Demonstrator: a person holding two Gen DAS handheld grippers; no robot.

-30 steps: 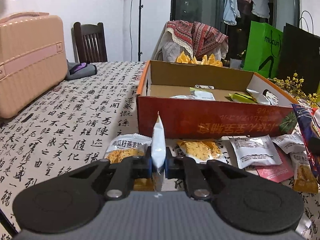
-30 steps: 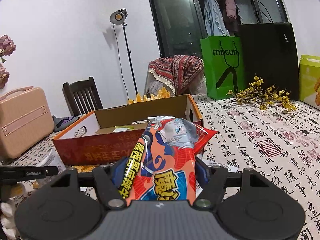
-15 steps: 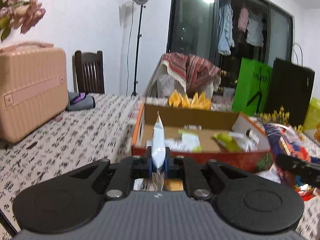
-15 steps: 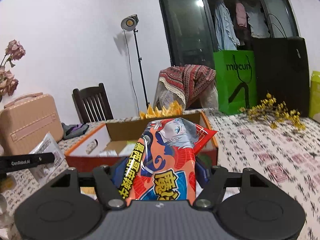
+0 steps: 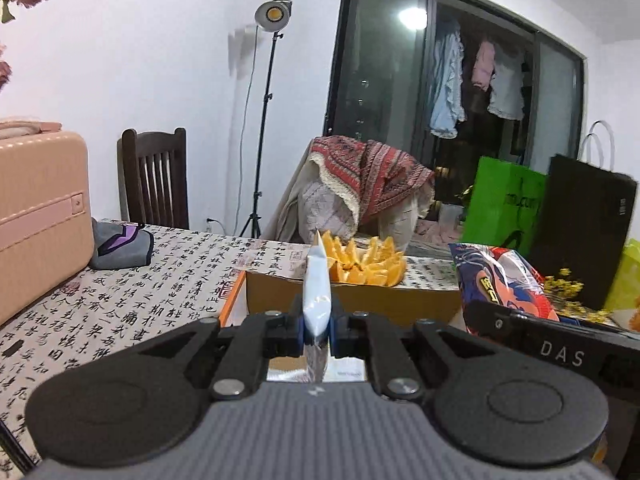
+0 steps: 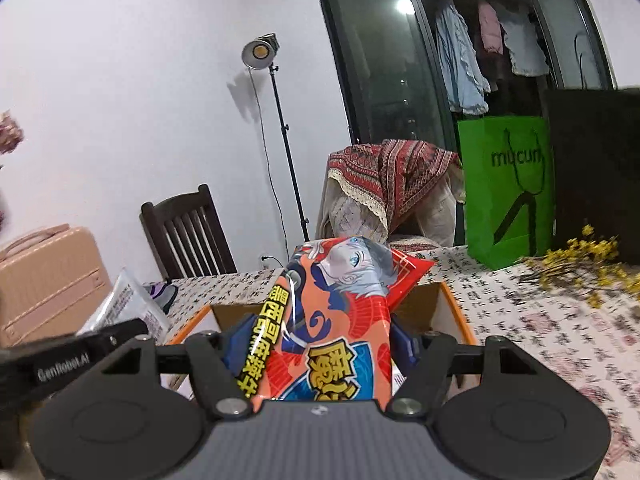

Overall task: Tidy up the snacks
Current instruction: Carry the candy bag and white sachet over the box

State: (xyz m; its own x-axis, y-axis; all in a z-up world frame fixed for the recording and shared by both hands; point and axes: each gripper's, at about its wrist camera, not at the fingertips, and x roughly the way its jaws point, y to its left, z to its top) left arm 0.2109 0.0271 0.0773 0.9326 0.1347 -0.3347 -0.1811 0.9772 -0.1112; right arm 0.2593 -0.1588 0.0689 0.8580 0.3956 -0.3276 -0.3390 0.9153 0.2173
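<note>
Both hands have risen toward the cardboard box (image 5: pixel 352 294); it lies just ahead and below. Left gripper (image 5: pixel 317 330) clamps an upright white packet (image 5: pixel 316 300); right gripper (image 6: pixel 320 344) grasps the red snack bag (image 6: pixel 332 320).

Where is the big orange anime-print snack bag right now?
The orange snack bag is clamped between the right gripper fingers, held above the open cardboard box; in the left wrist view it appears at right, beside the left gripper holding a white packet.
</note>
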